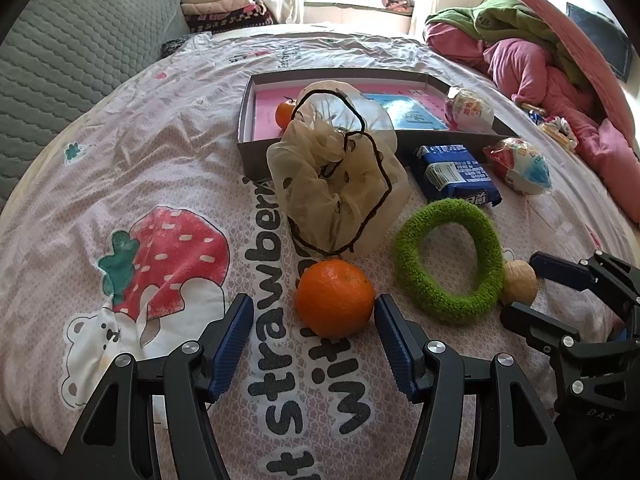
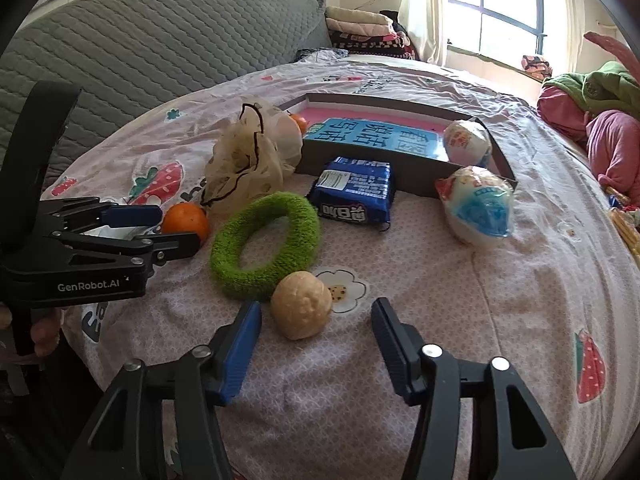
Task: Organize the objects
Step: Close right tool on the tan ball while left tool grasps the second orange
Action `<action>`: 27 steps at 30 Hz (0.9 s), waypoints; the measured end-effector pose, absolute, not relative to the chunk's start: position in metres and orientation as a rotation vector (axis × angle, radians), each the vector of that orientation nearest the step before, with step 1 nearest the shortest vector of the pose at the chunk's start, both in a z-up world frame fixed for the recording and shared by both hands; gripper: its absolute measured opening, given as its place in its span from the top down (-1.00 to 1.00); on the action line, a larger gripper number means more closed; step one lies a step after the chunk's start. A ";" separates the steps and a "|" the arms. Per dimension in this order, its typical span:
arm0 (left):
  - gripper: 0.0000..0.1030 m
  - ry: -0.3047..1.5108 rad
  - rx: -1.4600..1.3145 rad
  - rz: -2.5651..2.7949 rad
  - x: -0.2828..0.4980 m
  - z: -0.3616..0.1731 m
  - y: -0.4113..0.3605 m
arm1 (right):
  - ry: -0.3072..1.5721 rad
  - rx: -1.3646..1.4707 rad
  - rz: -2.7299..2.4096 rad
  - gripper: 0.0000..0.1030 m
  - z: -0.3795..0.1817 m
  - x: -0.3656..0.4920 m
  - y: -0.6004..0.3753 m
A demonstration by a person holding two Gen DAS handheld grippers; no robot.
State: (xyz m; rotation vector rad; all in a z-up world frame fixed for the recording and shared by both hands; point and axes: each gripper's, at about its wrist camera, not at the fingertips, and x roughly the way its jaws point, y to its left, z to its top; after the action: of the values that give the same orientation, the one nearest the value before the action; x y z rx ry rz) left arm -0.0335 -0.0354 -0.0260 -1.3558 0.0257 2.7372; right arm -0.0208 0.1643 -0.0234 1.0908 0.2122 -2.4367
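An orange (image 1: 335, 298) lies on the bed sheet just ahead of my open left gripper (image 1: 314, 314), between its blue pads, not gripped; it also shows in the right wrist view (image 2: 186, 220). A tan walnut (image 2: 301, 305) lies just ahead of my open right gripper (image 2: 316, 318); it also shows in the left wrist view (image 1: 519, 282). A green fuzzy ring (image 1: 448, 260) (image 2: 266, 246), a beige mesh pouch (image 1: 336, 172) (image 2: 248, 160), a blue snack pack (image 1: 456, 172) (image 2: 354, 188) and a wrapped egg toy (image 1: 520, 164) (image 2: 478, 206) lie before an open grey box (image 1: 320, 148) (image 2: 360, 164) holding another orange (image 1: 285, 114), a blue book (image 2: 376, 136) and a second egg toy (image 2: 468, 140).
A grey quilted headboard (image 1: 60, 52) (image 2: 140, 40) stands at the left. Pink and green bedding (image 1: 532, 56) is piled at the right. Folded blankets (image 1: 224, 8) lie at the far end under the window. Snack packets (image 2: 624, 224) lie at the right edge.
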 end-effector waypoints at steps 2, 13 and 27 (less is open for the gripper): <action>-0.25 0.035 -1.348 2.740 -0.034 -0.027 -0.034 | 0.219 1.089 -2.434 -0.01 -0.025 -0.022 0.164; -0.14 0.041 -1.317 2.743 -0.039 -0.032 -0.032 | 0.251 1.047 -2.399 0.38 -0.028 -0.021 0.158; 0.21 -0.017 -1.268 2.726 -0.037 -0.027 -0.034 | 0.190 0.984 -2.444 0.38 -0.016 -0.023 0.168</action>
State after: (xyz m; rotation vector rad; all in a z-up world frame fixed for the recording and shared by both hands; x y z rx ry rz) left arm -0.0366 -0.0344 -0.0266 -1.2676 -0.0167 2.7261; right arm -0.0232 0.1678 -0.0156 0.9837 0.1901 -2.4445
